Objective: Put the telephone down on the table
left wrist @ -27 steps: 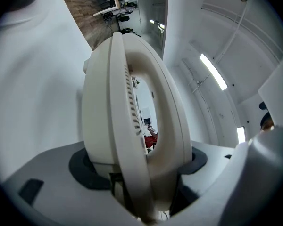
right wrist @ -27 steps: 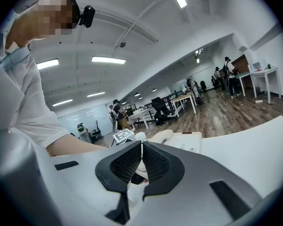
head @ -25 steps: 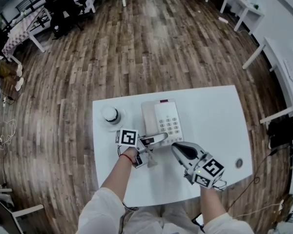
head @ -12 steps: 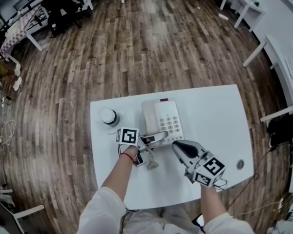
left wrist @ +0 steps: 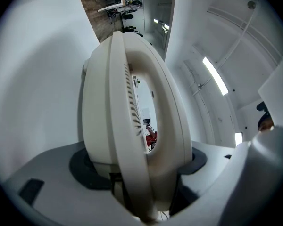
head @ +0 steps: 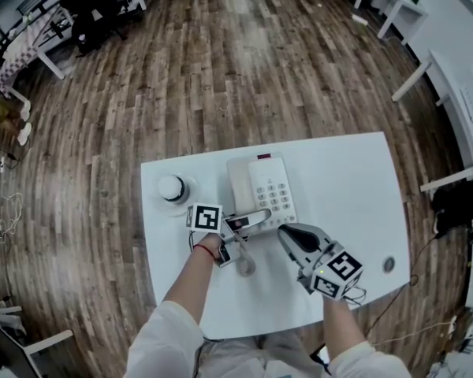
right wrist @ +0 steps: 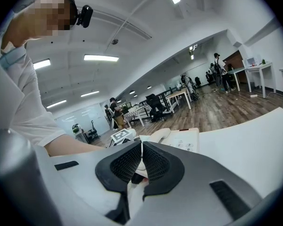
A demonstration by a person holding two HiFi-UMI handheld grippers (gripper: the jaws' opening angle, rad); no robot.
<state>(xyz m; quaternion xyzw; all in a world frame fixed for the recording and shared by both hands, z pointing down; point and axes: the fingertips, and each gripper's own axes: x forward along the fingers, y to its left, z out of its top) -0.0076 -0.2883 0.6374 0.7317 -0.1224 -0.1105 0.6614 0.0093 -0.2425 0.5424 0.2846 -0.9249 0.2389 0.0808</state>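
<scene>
Grippers: two. The left gripper [head: 233,228] and the right gripper [head: 287,236] are both over the near half of the table, each bearing a marker cube.
Left jaws: clamped on the handset [head: 256,219], one pad on each side of its grip. In the left gripper view the handset stands on edge and fills the gap between them.
Right jaws: together, the two ribbed pads meeting, with no telephone part gripped. The tip points towards the handset from the right and stays apart from it.
Telephone parts: two, one handset and one base [head: 262,187].
Handset place: in the left gripper, lying crosswise just beside the near edge of the base. Whether it touches the tabletop cannot be told.
Base: flat on the table [head: 347,187] near its middle, just beyond the handset, with the keypad [head: 273,191] on its right half.
Round object: one [head: 172,187], white on top with a dark rim. It stands on the table left of the base and apart from it.
Tabletop hole: one small round fitting [head: 389,264] near the right edge, well apart from the telephone.
Floor: wood planks [head: 244,69] all round the table.
Far furniture: white desks [head: 457,109] at the right; a desk and dark chairs [head: 94,6] at the far left.
People: several stand far back [right wrist: 219,72] in the right gripper view.
</scene>
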